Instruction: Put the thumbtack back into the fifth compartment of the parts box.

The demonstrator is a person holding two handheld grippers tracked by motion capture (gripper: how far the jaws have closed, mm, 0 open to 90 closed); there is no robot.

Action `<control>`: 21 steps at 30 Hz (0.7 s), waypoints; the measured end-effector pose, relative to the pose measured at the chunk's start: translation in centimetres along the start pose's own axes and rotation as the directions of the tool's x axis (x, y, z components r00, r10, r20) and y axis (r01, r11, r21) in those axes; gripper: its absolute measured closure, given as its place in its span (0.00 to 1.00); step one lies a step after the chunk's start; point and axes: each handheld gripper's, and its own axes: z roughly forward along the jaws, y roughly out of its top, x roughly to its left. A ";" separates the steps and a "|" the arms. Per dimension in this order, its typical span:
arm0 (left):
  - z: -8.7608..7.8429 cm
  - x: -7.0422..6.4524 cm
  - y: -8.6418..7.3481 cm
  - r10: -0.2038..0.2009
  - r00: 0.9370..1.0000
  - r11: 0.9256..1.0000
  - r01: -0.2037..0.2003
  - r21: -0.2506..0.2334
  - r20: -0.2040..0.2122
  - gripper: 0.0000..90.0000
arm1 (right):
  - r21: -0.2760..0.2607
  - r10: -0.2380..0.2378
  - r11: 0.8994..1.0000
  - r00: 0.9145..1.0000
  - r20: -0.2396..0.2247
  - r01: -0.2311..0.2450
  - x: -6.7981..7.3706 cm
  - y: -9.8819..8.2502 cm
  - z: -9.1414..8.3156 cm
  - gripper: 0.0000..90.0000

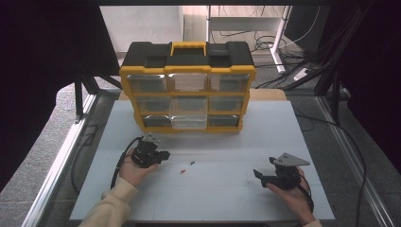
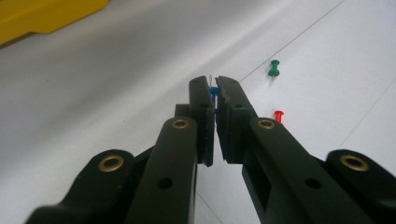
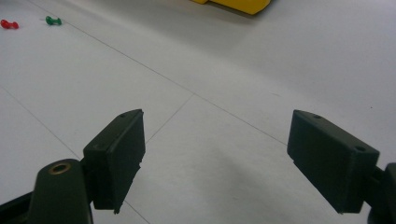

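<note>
Left tool (image 2: 214,91) pinches one blue plastic pushpin (image 2: 214,90); two more pins beside it, green (image 2: 273,68), red (image 2: 279,115). Right tool (image 3: 215,158) wide, holding nothing.

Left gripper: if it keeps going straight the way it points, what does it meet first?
Probably the white table top. The left gripper, shut on a small blue push pin, points along bare surface; the green push pin and red push pin lie off to one side.
</note>
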 end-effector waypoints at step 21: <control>-4.7 0.5 0.5 -0.016 1.000 0.989 0.013 -0.150 -0.018 0.95 | 0.004 0.001 1.000 1.000 0.000 -0.001 0.0 0.0 0.1 0.21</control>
